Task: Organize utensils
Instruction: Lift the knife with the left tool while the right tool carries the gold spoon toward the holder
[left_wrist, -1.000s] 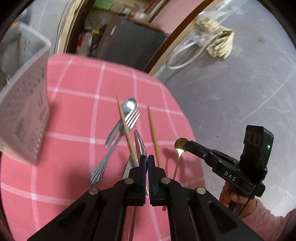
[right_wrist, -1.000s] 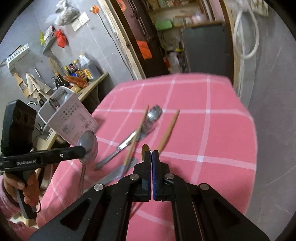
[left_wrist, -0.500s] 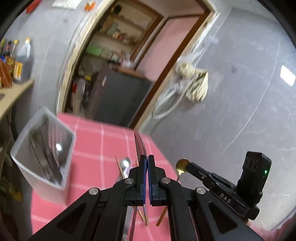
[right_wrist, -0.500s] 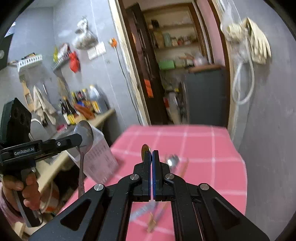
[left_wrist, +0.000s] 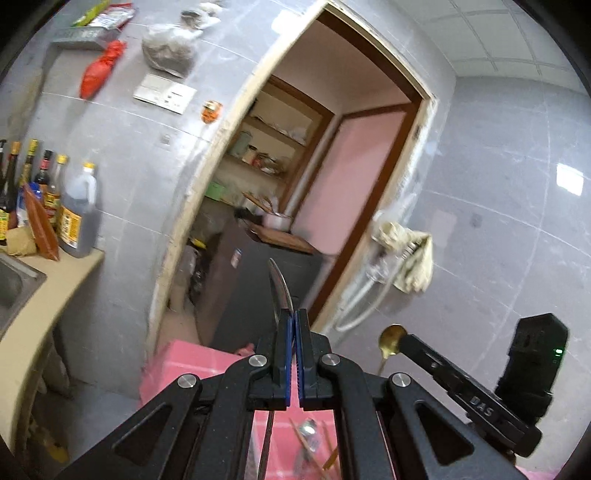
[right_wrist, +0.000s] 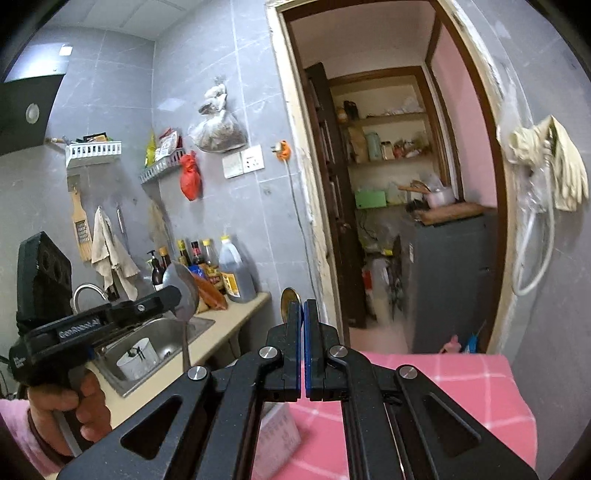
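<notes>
My left gripper is shut on a large silver spoon, its bowl sticking up past the fingertips; it also shows in the right wrist view, handle hanging down. My right gripper is shut on a small gold spoon, seen from the left wrist view held high to the right. Both are lifted above the pink checked table. Remaining utensils and chopsticks lie on the cloth below. The white utensil holder shows partly behind my right fingers.
A counter with a steel sink and sauce bottles stands to the left. A doorway with shelves and a dark cabinet lies ahead. A grey tiled wall with gloves is on the right.
Both grippers have risen and tilted up from the table, each carrying its spoon; the view went from the tablecloth to the walls and doorway.
</notes>
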